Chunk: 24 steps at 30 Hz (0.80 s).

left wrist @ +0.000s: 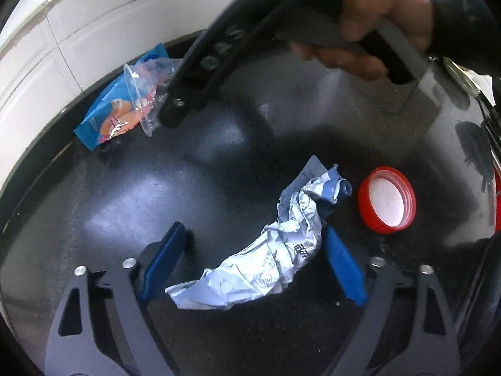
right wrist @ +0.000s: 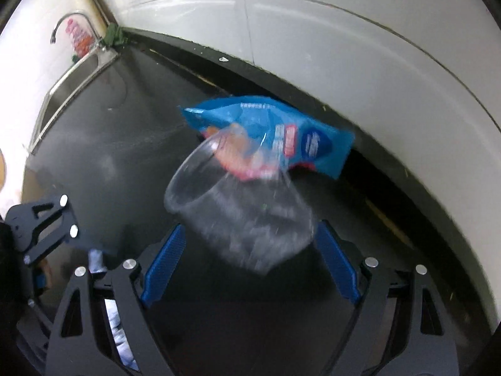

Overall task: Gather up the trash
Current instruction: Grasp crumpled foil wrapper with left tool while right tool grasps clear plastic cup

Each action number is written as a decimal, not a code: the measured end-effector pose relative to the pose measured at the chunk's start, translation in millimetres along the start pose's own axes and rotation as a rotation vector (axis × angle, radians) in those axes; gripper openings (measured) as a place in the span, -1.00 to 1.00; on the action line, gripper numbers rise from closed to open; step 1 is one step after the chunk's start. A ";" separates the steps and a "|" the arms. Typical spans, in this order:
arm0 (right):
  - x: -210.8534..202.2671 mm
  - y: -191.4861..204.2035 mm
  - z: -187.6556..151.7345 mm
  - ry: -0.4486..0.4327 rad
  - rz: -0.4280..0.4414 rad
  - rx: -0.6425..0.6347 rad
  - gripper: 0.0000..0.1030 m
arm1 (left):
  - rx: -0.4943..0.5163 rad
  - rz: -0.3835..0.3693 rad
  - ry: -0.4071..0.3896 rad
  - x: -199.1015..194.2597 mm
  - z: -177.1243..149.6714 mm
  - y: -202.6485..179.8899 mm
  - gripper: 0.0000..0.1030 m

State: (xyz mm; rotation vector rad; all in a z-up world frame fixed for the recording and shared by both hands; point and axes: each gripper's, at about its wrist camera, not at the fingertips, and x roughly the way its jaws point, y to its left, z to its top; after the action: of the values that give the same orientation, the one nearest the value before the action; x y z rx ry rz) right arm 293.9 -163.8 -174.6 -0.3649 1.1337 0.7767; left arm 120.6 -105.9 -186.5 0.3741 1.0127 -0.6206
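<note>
A crumpled white-and-blue paper wrapper [left wrist: 275, 250] lies on the dark countertop [left wrist: 131, 194] between the blue pads of my left gripper [left wrist: 253, 250], which is open; the right pad is against the paper's edge and the left pad stands apart. A red bottle cap [left wrist: 386, 202] lies upside down just right of it. A clear plastic cup [right wrist: 238, 206] lies on its side against a blue snack bag [right wrist: 281, 134] by the wall. My right gripper [right wrist: 250, 250] is open with the cup's base between its pads. One right finger [left wrist: 175, 109] reaches the cup [left wrist: 144, 97].
A white tiled wall [right wrist: 344, 47] runs along the counter's back edge. A steel sink [right wrist: 72, 72] with a faucet [right wrist: 67, 20] sits at the counter's far end. A person's hand [left wrist: 375, 15] holds the right gripper. The left gripper's body [right wrist: 40, 225] shows at the right view's left edge.
</note>
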 end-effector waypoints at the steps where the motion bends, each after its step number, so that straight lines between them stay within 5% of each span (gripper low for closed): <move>1: 2.2 -0.2 2.4 0.001 0.004 -0.008 0.59 | -0.001 0.000 -0.004 -0.5 0.2 -0.4 0.45; 6: 4.7 3.2 5.1 0.000 0.018 -0.034 0.10 | -0.032 -0.013 0.000 -8.4 3.7 -0.5 -0.46; 17: -55.9 45.0 -10.7 -0.064 -0.020 0.041 0.03 | -0.150 0.072 -0.057 -65.8 -10.2 2.3 -0.51; 24: -119.3 108.8 -48.6 -0.127 -0.040 0.095 0.03 | -0.236 0.132 -0.107 -124.1 -44.7 -6.4 -0.51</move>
State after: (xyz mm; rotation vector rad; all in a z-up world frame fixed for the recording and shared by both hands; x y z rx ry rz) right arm 159.2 -162.8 -73.1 -0.2544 1.0366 0.6988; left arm 39.3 -47.8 -100.1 0.1956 0.9392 -0.3930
